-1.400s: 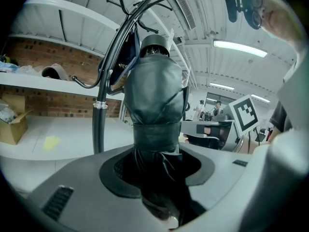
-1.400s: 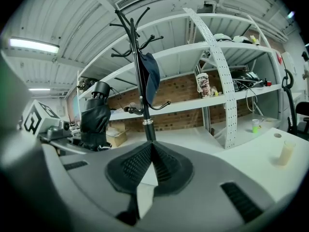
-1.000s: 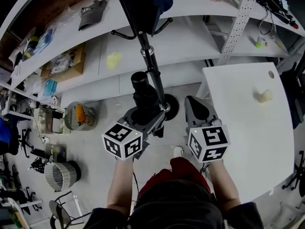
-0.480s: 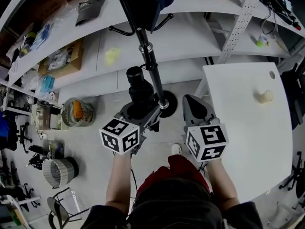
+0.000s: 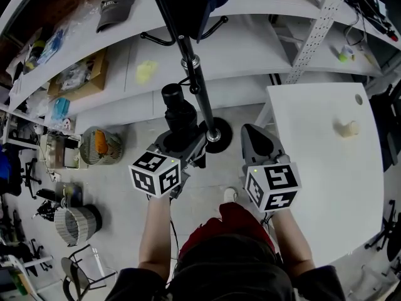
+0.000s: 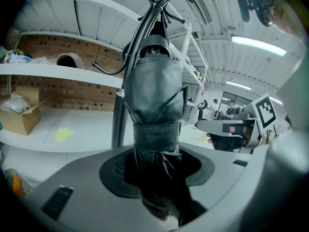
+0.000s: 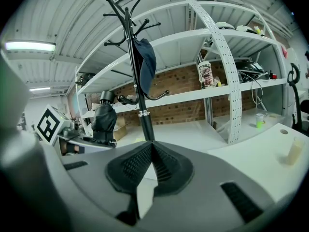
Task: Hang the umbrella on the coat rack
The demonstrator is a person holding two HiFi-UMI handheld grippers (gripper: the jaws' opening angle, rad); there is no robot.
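Tongs, head view: left gripper (image 5: 183,138) grips the folded umbrella (image 5: 178,110) upright beside the coat rack (image 5: 193,74), right gripper (image 5: 254,134) idle | left gripper view: jaws clamp umbrella fabric, hooks (image 6: 104,70) above; best to lift its top to 1 hook, release once caught | right gripper view: jaws closed, empty | writing: none readable

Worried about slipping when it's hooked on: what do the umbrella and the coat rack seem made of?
Umbrella: black woven fabric, probably nylon or polyester; slight sheen, soft creases bunched under a wrap strap. Coat rack: likely painted metal tube; smooth dark satin surface, a highlight along the straight pole, thin curved hooks.
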